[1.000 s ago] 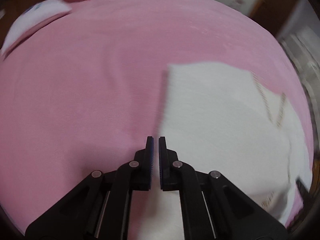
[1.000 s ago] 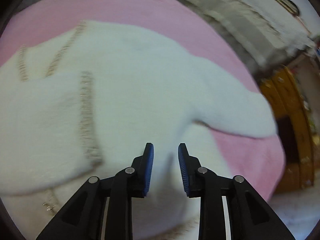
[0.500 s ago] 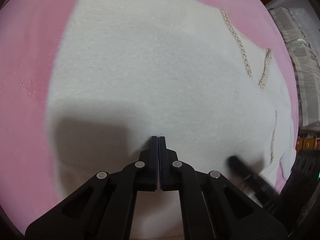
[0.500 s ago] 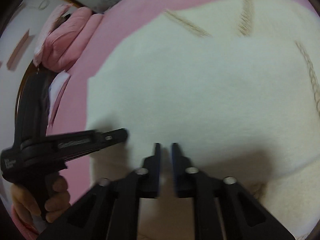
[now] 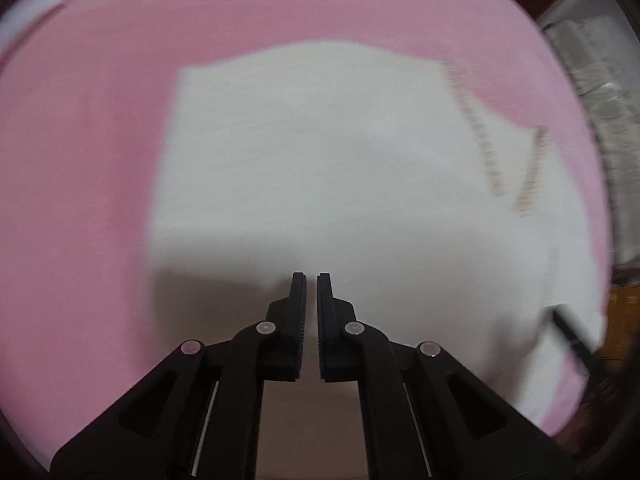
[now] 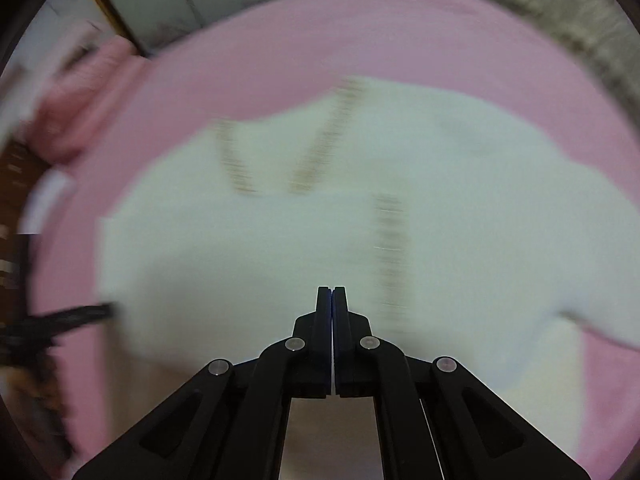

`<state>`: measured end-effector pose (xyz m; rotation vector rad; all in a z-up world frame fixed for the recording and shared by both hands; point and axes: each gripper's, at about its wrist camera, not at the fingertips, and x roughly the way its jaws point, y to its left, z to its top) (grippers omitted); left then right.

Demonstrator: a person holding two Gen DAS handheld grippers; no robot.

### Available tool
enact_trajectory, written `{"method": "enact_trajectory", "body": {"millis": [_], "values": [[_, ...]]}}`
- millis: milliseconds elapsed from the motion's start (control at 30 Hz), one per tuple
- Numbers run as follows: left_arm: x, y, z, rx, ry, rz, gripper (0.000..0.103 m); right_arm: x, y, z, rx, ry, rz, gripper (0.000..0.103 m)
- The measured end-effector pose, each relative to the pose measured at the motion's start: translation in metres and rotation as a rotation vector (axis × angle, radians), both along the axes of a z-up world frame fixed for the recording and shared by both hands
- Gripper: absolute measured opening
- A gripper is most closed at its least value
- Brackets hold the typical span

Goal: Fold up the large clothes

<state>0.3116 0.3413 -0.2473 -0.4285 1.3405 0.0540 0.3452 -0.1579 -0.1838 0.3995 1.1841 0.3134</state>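
Cream knitted sweater with beige braided trim (image 5: 360, 184) lies flat on the pink bed sheet (image 5: 80, 200), and from your left gripper (image 5: 311, 280) its long axis runs left to right, the trimmed V neckline pointing right. Your left fingers stand a narrow slit apart with nothing between them, tips over the sweater's near edge. Your right gripper (image 6: 331, 292) has its fingers pressed together, empty, over the sweater (image 6: 280, 240); both views are blurred.
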Motion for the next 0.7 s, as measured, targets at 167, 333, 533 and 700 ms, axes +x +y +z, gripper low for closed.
{"method": "enact_trajectory", "body": {"millis": [167, 333, 533, 700], "values": [[0.048, 0.002, -0.024, -0.160, 0.034, 0.045, 0.001, 0.023, 0.081, -0.056, 0.338, 0.222, 0.111, 0.000], [0.076, 0.013, -0.032, -0.116, -0.009, 0.028, 0.001, 0.039, 0.068, -0.092, 0.398, 0.265, 0.016, 0.000], [0.129, 0.055, -0.050, 0.051, -0.058, 0.085, 0.001, 0.070, -0.063, -0.095, 0.395, 0.177, -0.220, 0.000], [0.126, 0.069, -0.042, 0.071, -0.059, 0.135, 0.001, 0.053, -0.164, -0.050, 0.001, 0.041, -0.584, 0.000]]}}
